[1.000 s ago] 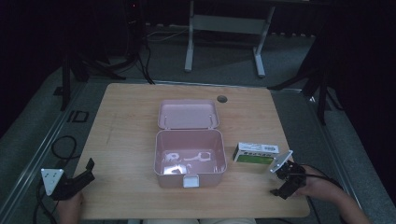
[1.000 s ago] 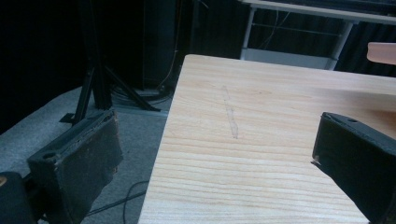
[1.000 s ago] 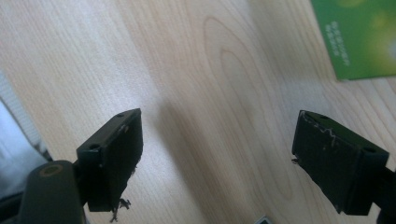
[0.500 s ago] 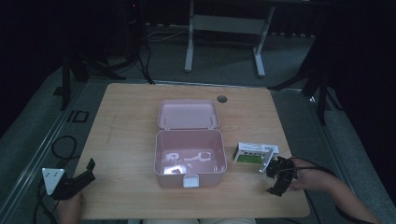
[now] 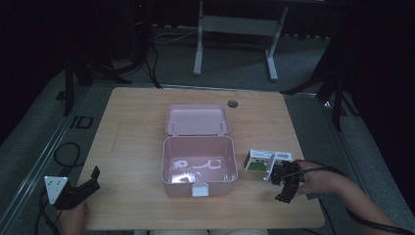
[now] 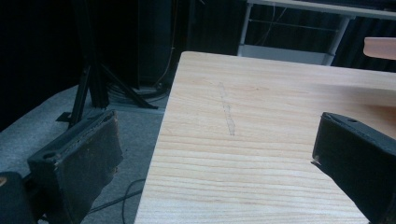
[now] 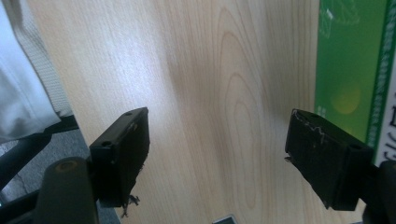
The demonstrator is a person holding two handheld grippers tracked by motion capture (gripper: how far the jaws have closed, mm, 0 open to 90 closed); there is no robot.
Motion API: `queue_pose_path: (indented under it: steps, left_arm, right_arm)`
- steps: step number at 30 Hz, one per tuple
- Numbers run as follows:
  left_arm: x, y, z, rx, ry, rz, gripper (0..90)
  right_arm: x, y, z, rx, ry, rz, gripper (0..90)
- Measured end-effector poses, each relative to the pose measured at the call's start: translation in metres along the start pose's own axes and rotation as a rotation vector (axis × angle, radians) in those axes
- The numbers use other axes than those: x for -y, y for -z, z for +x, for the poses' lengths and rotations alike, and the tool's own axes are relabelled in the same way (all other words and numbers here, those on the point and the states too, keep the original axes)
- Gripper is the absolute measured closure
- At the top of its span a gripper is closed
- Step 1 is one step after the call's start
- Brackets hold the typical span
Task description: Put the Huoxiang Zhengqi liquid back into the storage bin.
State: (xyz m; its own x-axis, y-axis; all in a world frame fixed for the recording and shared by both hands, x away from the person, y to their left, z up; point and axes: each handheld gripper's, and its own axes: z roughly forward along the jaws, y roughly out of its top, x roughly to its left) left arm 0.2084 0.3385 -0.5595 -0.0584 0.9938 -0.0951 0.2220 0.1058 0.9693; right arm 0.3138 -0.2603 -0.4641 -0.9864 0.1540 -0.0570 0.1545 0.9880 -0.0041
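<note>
An open pink box (image 5: 198, 183) stands mid-table, its lid (image 5: 197, 120) laid back behind it, with pale shapes on its floor. To its right lies a small green and white carton (image 5: 259, 160). My right gripper (image 5: 283, 182) hovers just right of and in front of the carton, open and holding nothing. In the right gripper view, the right gripper (image 7: 217, 140) spans bare wood, and the green carton (image 7: 350, 60) lies beside its right jaw. My left gripper (image 5: 80, 191) rests open at the table's front left corner. In the left gripper view, the left gripper (image 6: 215, 149) straddles the table's left edge.
The wooden table (image 5: 132, 127) has a round cable hole (image 5: 232, 104) at the back. A grey desk frame (image 5: 235, 29) stands on the floor behind. Cables and dark stands lie left of the table. A white garment (image 7: 18, 93) shows at the left of the right gripper view.
My right gripper has moved left and slightly away from the front edge, closing in on the green and white carton. The left gripper has stayed put.
</note>
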Motion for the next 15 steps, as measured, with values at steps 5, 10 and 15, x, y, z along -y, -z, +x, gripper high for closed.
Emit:
queue_pose_path:
  steps: [5,10,15]
  left_arm:
    - [0.000,0.000,0.000,0.001,0.000,0.001,1.6]
    - [0.000,0.000,0.000,0.001,-0.003,0.002,1.6]
    - [0.000,0.000,0.000,0.001,-0.003,0.005,1.6]
  right_arm:
    - [-0.005,0.015,-0.002,0.002,0.014,-0.016,24.9]
    - [-0.008,0.031,-0.006,0.010,0.018,-0.034,25.4]
    - [-0.009,0.049,-0.013,0.036,0.027,-0.051,28.3]
